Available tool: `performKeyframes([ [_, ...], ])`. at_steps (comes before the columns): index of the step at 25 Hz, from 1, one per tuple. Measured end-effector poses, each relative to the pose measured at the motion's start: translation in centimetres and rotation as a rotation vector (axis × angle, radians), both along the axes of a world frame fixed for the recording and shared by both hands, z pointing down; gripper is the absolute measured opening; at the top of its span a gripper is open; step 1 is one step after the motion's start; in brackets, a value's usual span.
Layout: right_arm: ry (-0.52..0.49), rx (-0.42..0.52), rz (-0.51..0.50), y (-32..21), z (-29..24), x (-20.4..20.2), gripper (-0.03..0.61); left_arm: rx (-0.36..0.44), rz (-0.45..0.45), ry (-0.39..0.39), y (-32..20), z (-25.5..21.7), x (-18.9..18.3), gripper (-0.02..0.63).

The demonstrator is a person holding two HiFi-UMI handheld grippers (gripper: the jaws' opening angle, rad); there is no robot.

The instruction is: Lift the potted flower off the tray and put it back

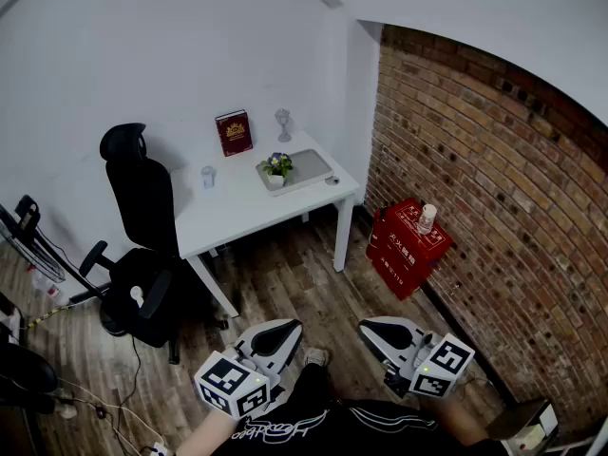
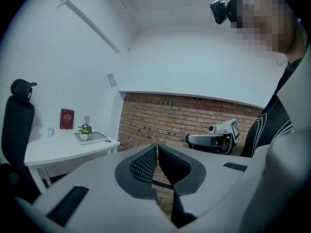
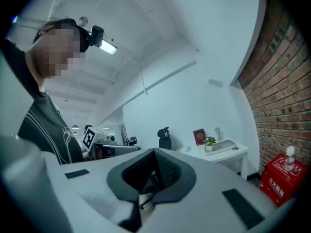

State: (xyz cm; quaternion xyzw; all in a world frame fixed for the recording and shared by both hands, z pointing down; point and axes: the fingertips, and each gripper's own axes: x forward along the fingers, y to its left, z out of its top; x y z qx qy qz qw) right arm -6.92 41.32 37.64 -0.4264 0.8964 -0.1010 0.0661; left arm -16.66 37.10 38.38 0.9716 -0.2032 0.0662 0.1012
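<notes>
The potted flower [image 1: 276, 168], a small green plant with purple blooms in a white pot, stands on the left end of a grey tray [image 1: 310, 167] on the far white desk [image 1: 237, 207]. Both grippers are held low and near the person's body, far from the desk. My left gripper [image 1: 283, 329] is shut with nothing between its pads. My right gripper [image 1: 373, 330] also looks shut and empty. The left gripper view has the flower [image 2: 85, 131] and tray [image 2: 95, 138] small at the left, beyond the shut left gripper [image 2: 157, 147]. In the right gripper view the flower [image 3: 210, 141] sits past the right gripper [image 3: 154, 152].
On the desk are a red book [image 1: 234, 132], a glass trophy [image 1: 283, 122] and a clear cup [image 1: 208, 176]. A black office chair [image 1: 142, 245] stands left of the desk. Red boxes [image 1: 407, 245] with a bottle [image 1: 427, 218] sit by the brick wall [image 1: 494, 188]. Wooden floor lies between me and the desk.
</notes>
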Motion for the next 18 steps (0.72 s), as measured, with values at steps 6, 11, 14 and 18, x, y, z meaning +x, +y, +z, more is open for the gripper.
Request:
performKeyframes([
  [6, 0.026, -0.011, 0.020, -0.4, 0.3, 1.3, 0.002, 0.005, -0.009, 0.007, -0.3, -0.5, 0.9, 0.039],
  [11, 0.079, -0.032, 0.064, -1.2, 1.4, 2.5, 0.002, 0.009, -0.056, 0.024, -2.1, -0.5, 1.2, 0.041],
  [14, 0.061, -0.039, 0.088, -1.9, 1.7, 3.5, 0.002, 0.017, -0.074, 0.023, -3.6, -0.2, 1.5, 0.043],
  [18, 0.067, -0.040, 0.121, -3.0, 2.2, 4.9, 0.002, -0.001, -0.082, 0.028, -6.0, 0.5, 2.5, 0.212],
])
